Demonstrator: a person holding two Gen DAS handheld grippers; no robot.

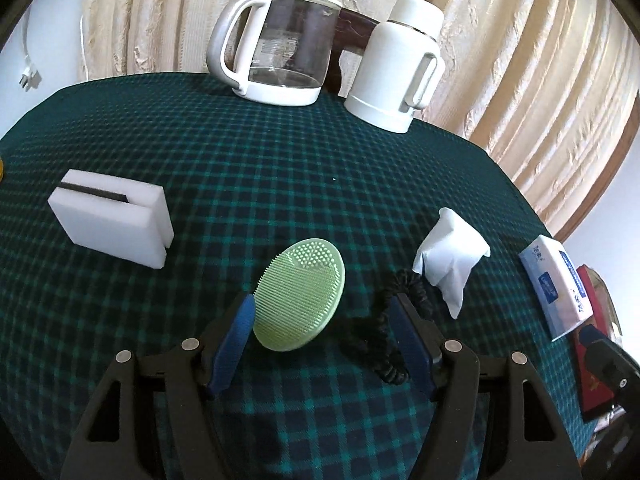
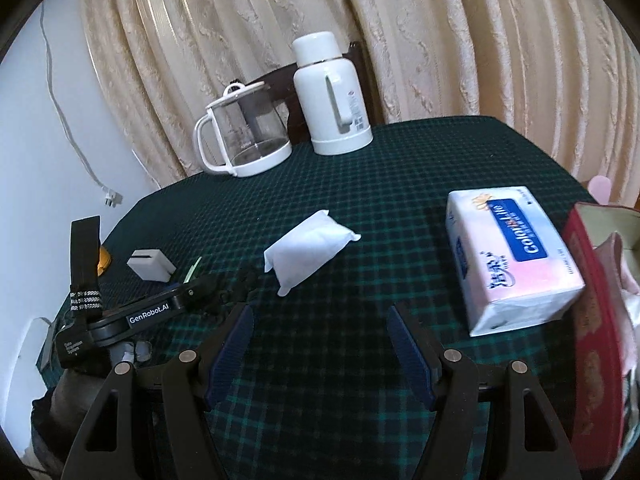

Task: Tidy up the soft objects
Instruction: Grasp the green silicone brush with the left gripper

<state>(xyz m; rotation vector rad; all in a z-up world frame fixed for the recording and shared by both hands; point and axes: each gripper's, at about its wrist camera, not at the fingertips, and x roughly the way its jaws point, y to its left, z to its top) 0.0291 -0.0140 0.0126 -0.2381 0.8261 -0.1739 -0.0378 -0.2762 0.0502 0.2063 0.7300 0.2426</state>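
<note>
Left tongs (image 1: 320, 322): jaws apart, clamped on nothing; blue pads either side of the scrubber and the hair tie, angled down at the cloth.
Scrubber (image 1: 299, 294): green, oval, bristled; between the left pads, close against the left pad, contact not clear.
Hair tie (image 1: 386, 330): black, coiled; on the cloth by the right pad of the left tongs, partly behind it.
Pouch (image 1: 452, 258): white, soft, pillow-like; on the cloth just beyond the hair tie, right of the scrubber.
Sponge (image 1: 114, 222): white block with a dark slot on top; left on the cloth, well apart from the scrubber.
Right tongs (image 2: 321, 332): jaws apart, nothing between them; over bare cloth, with the pouch ahead.
Tissue pack (image 2: 510, 258): right of the right tongs, on the cloth.
Red box (image 2: 592, 320): at the right edge, just beside the tissue pack, pale fabric inside.
Kettle (image 1: 276, 42): clear glass, white handle; at the far edge.
Flask (image 1: 402, 64): white; beside the kettle at the far edge.
Cloth (image 1: 280, 168): dark green check, covering the table.
Curtain (image 2: 400, 32): cream, behind the table.
</note>
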